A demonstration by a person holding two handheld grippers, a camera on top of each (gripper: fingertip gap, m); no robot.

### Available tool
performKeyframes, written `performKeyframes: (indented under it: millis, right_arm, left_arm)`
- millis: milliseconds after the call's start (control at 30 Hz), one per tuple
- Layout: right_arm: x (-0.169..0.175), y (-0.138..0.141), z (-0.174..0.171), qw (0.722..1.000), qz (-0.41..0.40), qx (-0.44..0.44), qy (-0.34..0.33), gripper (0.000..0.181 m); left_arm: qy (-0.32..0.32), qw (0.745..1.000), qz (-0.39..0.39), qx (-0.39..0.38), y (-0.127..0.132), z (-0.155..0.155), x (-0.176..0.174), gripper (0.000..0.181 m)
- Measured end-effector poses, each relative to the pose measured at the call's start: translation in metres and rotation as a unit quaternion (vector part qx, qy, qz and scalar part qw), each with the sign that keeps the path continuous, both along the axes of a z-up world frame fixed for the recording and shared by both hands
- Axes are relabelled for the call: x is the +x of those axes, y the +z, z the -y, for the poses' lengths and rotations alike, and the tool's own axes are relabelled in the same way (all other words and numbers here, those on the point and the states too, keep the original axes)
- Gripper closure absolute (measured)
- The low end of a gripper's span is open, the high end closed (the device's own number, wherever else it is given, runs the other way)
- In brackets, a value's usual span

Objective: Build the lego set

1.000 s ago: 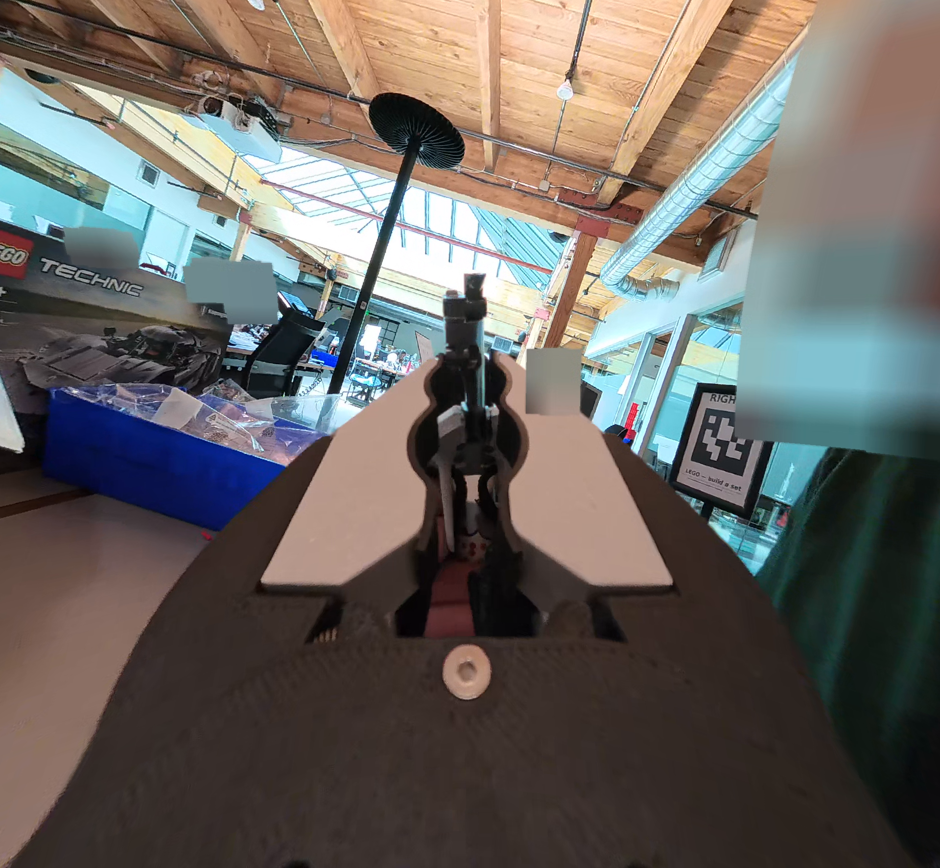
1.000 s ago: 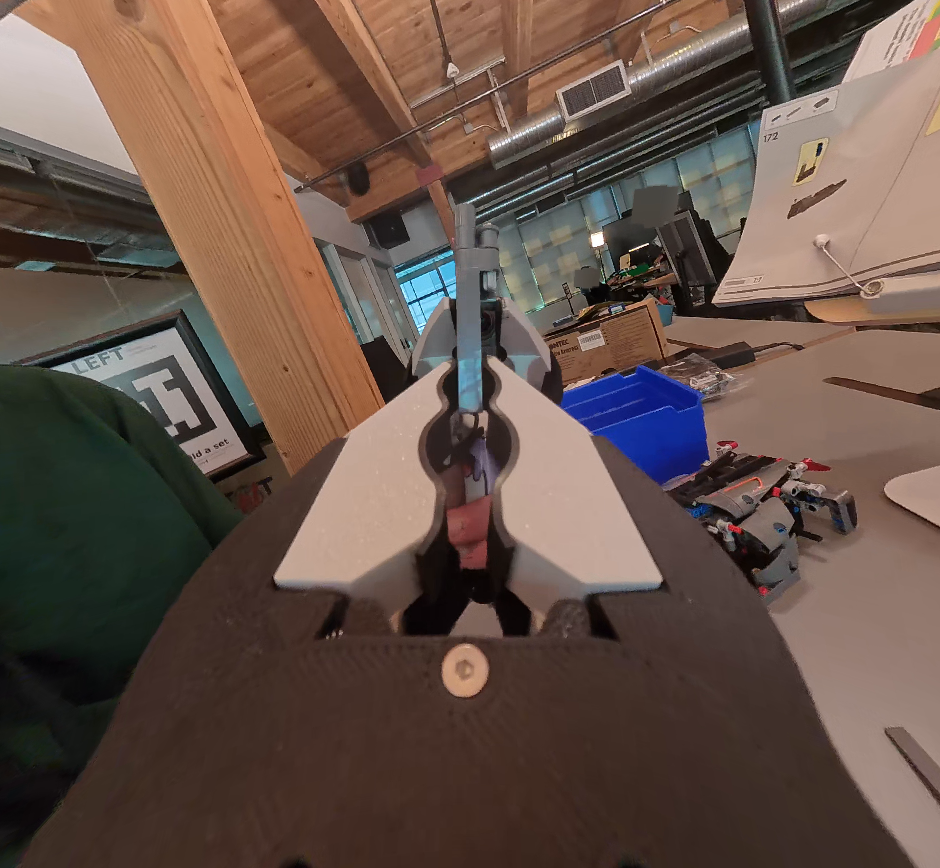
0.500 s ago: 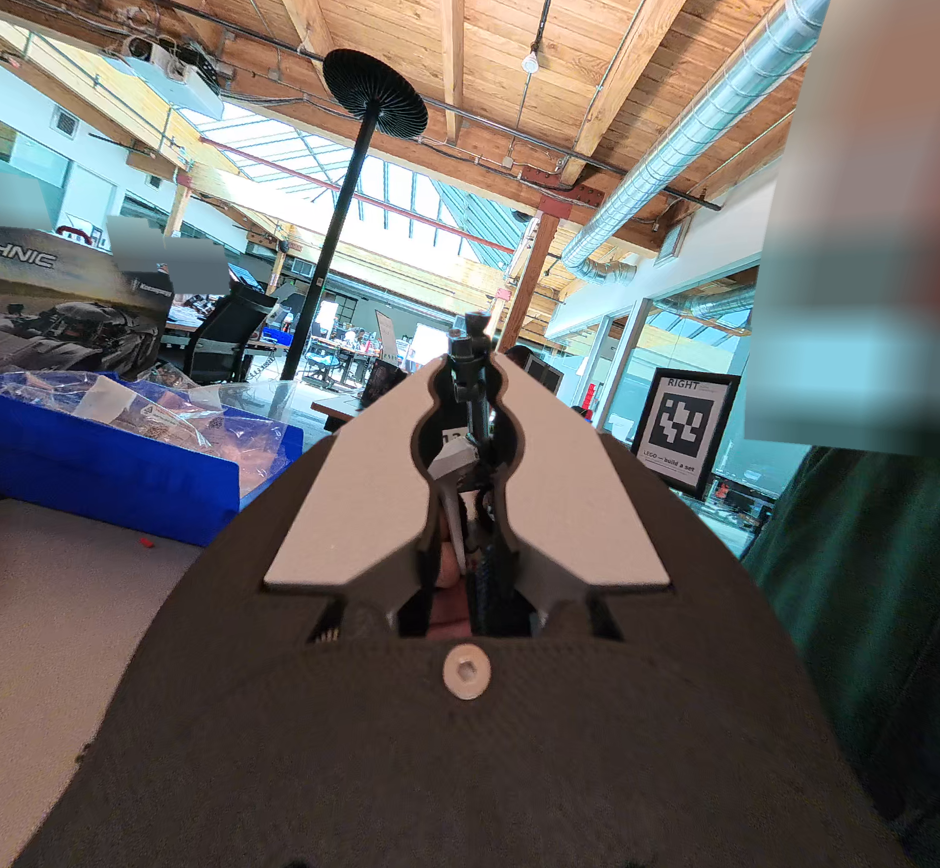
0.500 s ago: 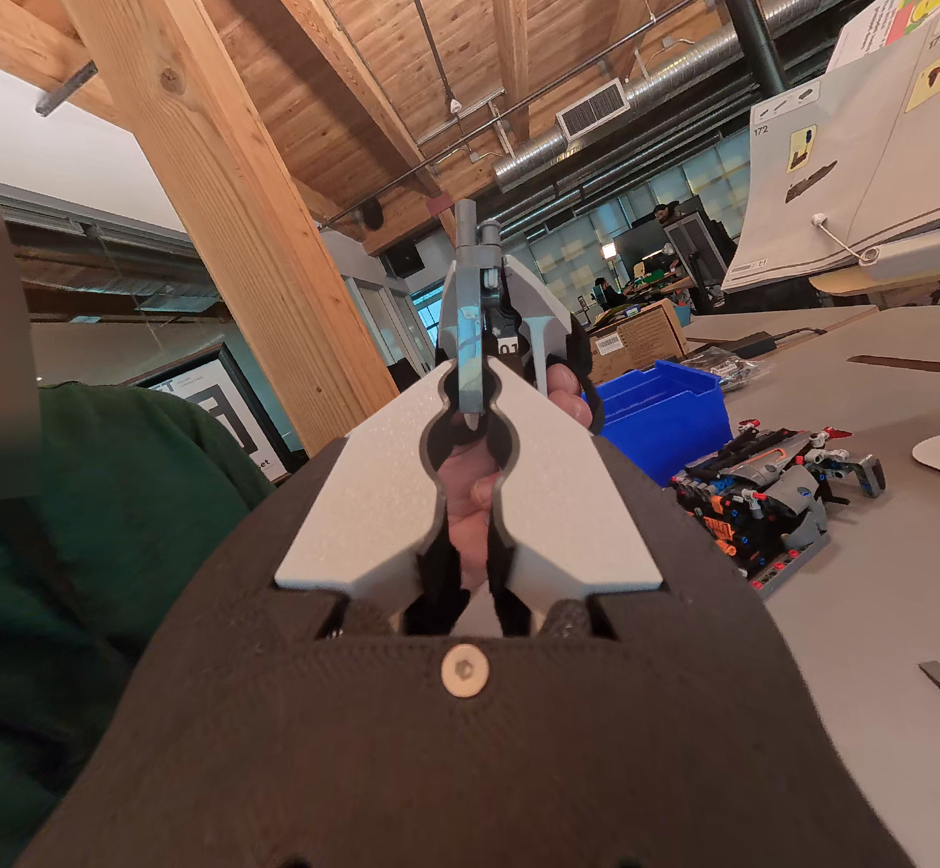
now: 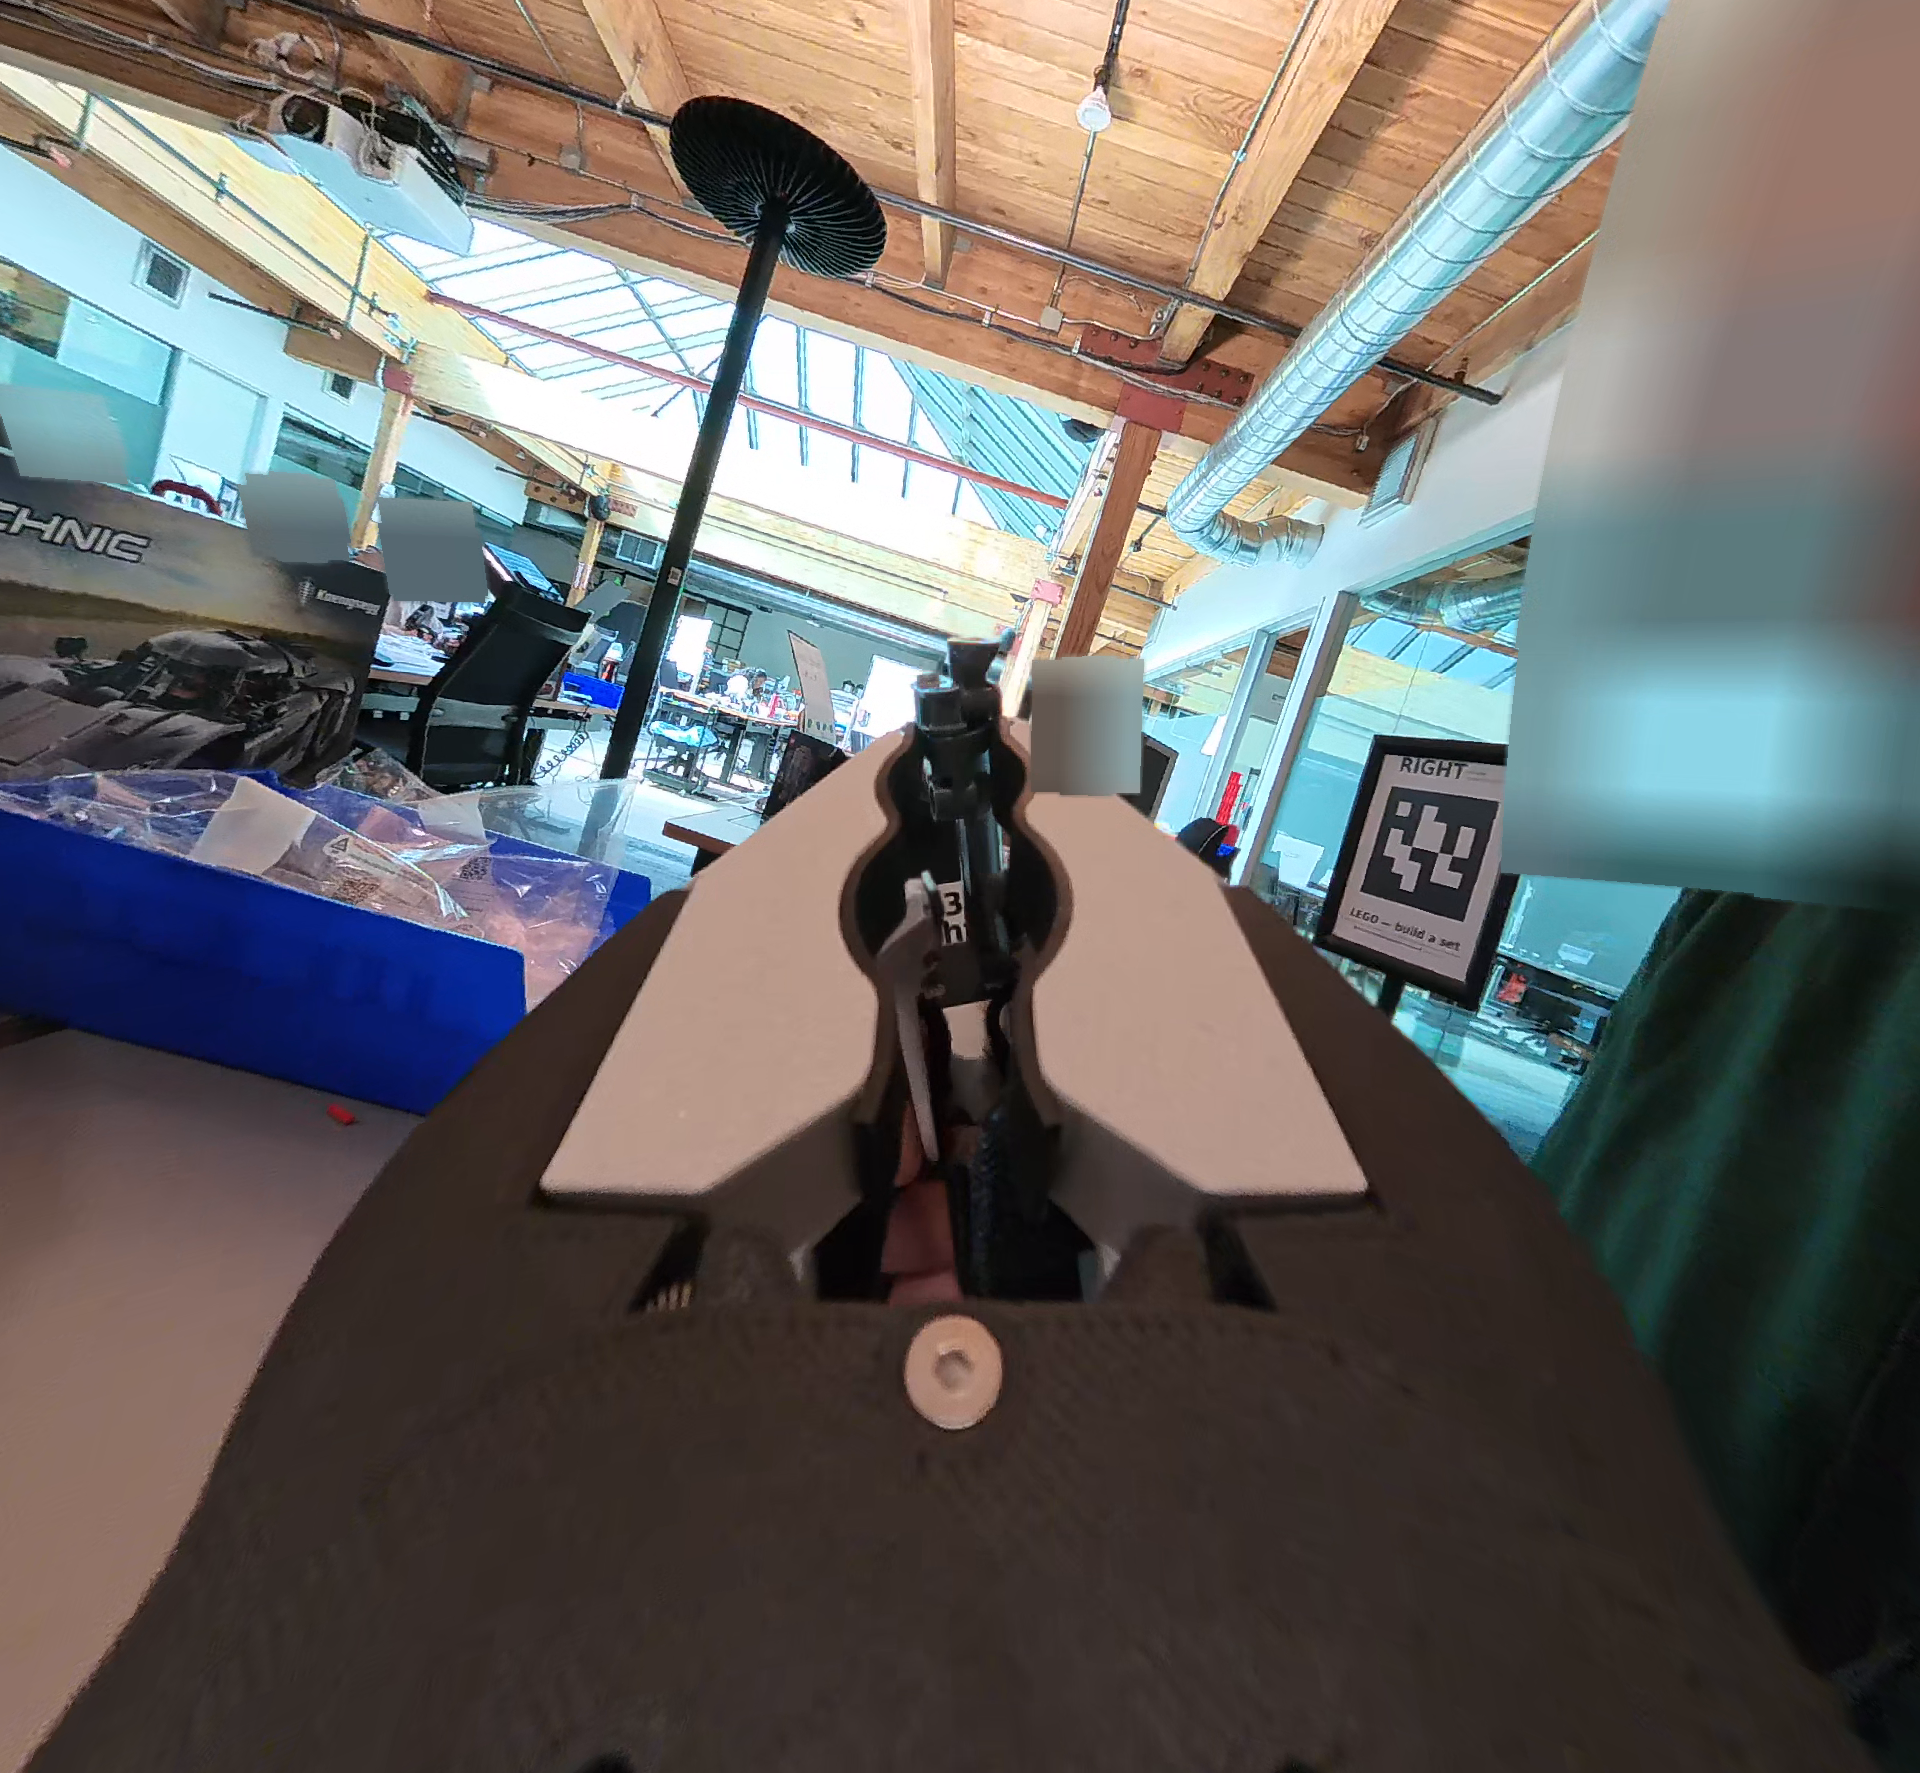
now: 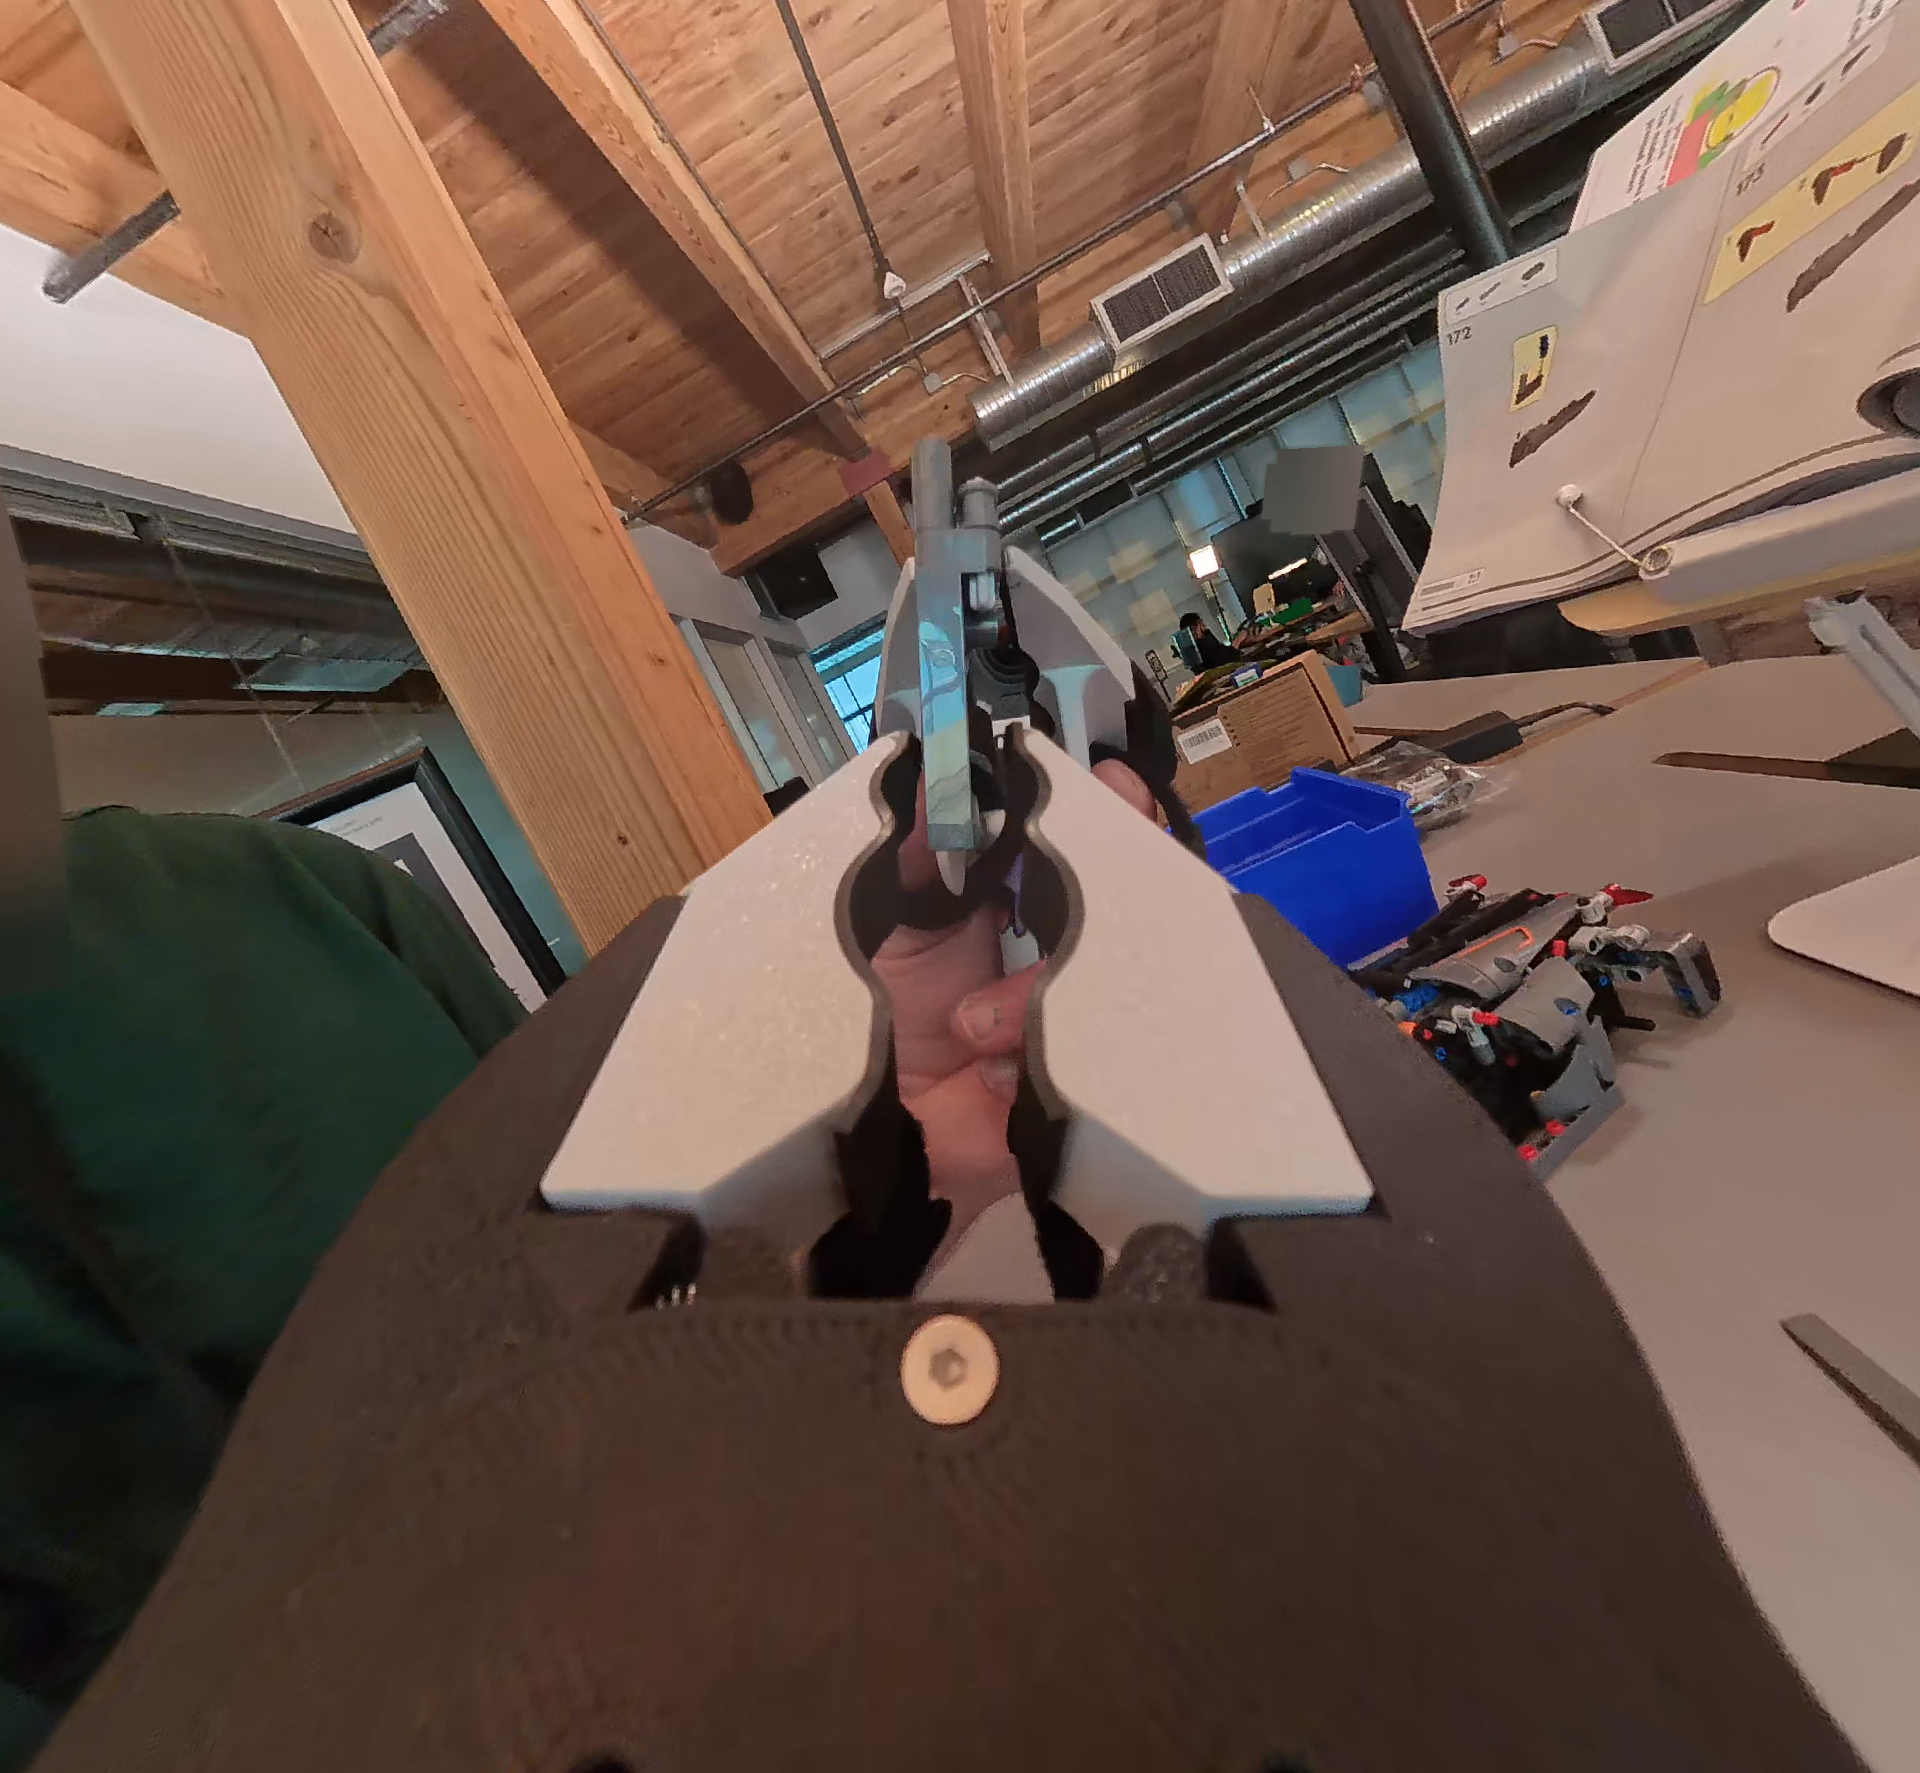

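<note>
Lego piece, black (image 5: 954, 715), clamped at the tips of the left gripper (image 5: 961, 757); grey lego piece (image 6: 948, 684) pinched by the right gripper (image 6: 961, 757). Partly built lego model (image 6: 1507, 1006) lies on the table (image 6: 1714, 1152) beside a blue bin (image 6: 1320, 850).

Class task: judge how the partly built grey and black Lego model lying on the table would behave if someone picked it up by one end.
The Lego model probably feels light, being small plastic parts. It is long, with thin bits jutting from its ends, so lifting by one end may flex it or pop pieces loose. It lies low and flat on the table, so it seems unlikely to roll.
</note>
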State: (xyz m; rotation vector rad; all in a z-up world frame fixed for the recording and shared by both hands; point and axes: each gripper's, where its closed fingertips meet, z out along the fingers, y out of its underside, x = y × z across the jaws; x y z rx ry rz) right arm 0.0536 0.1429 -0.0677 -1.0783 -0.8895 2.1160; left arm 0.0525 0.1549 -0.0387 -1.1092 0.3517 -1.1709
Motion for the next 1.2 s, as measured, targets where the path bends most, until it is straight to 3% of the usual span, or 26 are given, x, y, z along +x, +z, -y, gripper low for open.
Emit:
performKeyframes:
  millis: [167, 867, 1033, 1200]
  right_arm:
    - [-0.004, 0.001, 0.001, 1.0, -0.008, 0.006, 0.01, 0.176]
    - [-0.008, -0.012, -0.031, 0.999, -0.013, -0.042, 0.028, 0.176]
    - [-0.02, -0.028, -0.036, 0.999, 0.035, 0.009, -0.004, 0.175]
    - [-0.026, -0.035, -0.039, 0.997, 0.061, 0.047, -0.021, 0.176]
  left_arm:
    - [-0.001, 1.0, 0.003, -0.004, -0.004, -0.006, 0.004, 0.172]
    - [0.012, 0.999, -0.012, -0.042, -0.014, -0.04, -0.013, 0.161]
    - [0.016, 0.999, -0.024, -0.04, -0.014, -0.046, -0.017, 0.157]
    - [0.013, 0.998, -0.048, -0.048, -0.021, -0.051, -0.017, 0.17]
